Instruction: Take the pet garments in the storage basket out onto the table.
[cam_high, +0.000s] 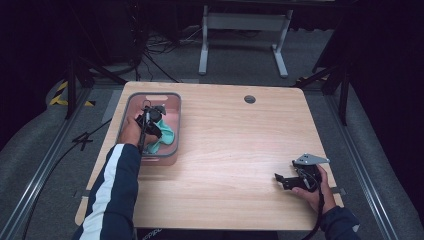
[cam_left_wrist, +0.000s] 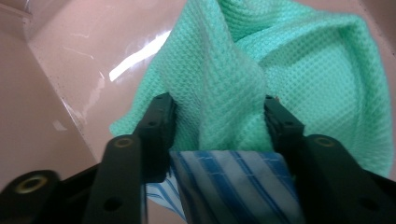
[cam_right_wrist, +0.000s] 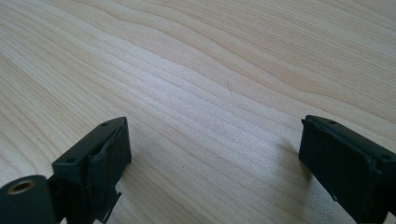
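Inside the pink plastic bin (cam_high: 174, 107) at the wooden worktop's (cam_high: 235, 150) far left, the left gripper (cam_left_wrist: 219, 116) clenches a mint-green waffle-weave cloth (cam_left_wrist: 299, 70); the right gripper (cam_right_wrist: 212, 154) rests near right, released.

Green waffle-weave cloth (cam_left_wrist: 280, 60), blue-and-white striped cloth (cam_left_wrist: 233, 186), pink bin (cam_high: 172, 107), pale wood table (cam_high: 240, 150)

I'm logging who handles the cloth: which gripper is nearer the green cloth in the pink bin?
Left. The left gripper pinches the green cloth inside the pink bin; the right gripper rests far across the table, open.
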